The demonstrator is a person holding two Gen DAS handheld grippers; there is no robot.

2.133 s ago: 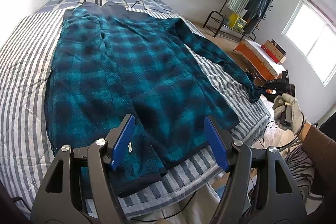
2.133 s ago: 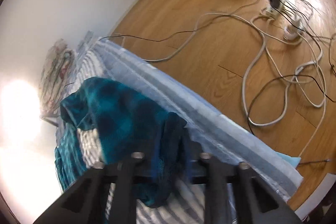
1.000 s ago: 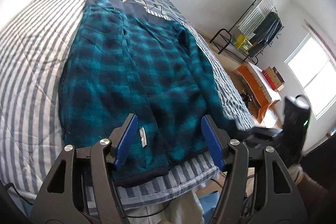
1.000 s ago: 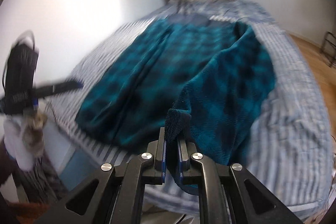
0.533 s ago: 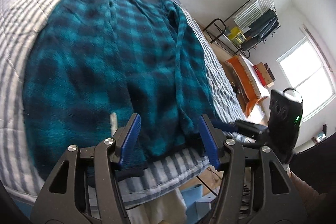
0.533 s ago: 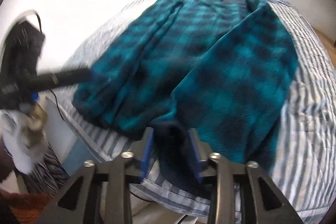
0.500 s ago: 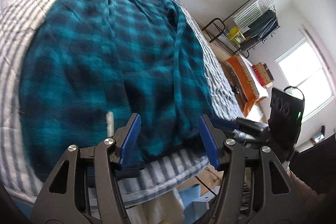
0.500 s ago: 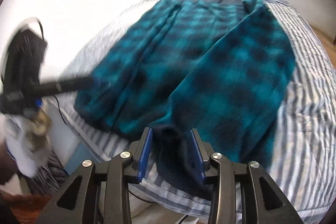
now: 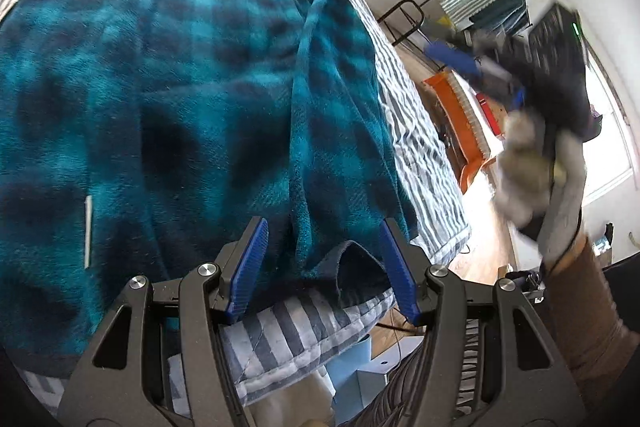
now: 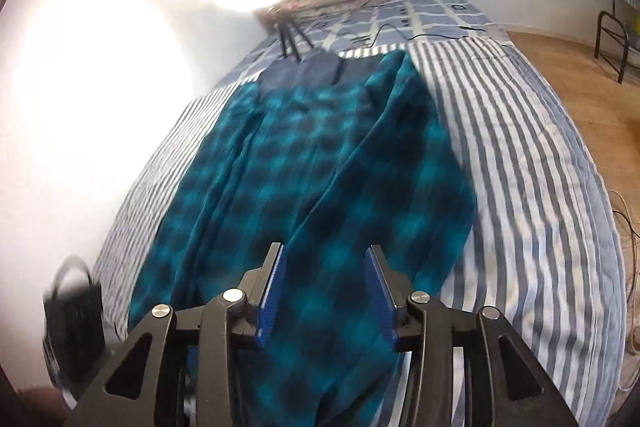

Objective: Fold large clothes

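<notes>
Teal plaid fleece jacket (image 9: 168, 99) spread on the striped bed quilt (image 10: 532, 187), right sleeve folded across its front. Left gripper (image 9: 324, 267), at 6 o'clock, gapes over the cuff (image 9: 352, 263); right gripper (image 10: 326, 291), jaws just opening, holds nothing. Risk: slack fleece may slide off the bed edge. White tag (image 9: 87, 231): illegible.

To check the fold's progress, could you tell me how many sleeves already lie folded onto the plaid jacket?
2: the left sleeve lies along the left edge of the jacket; the right sleeve runs down its right side.
</notes>
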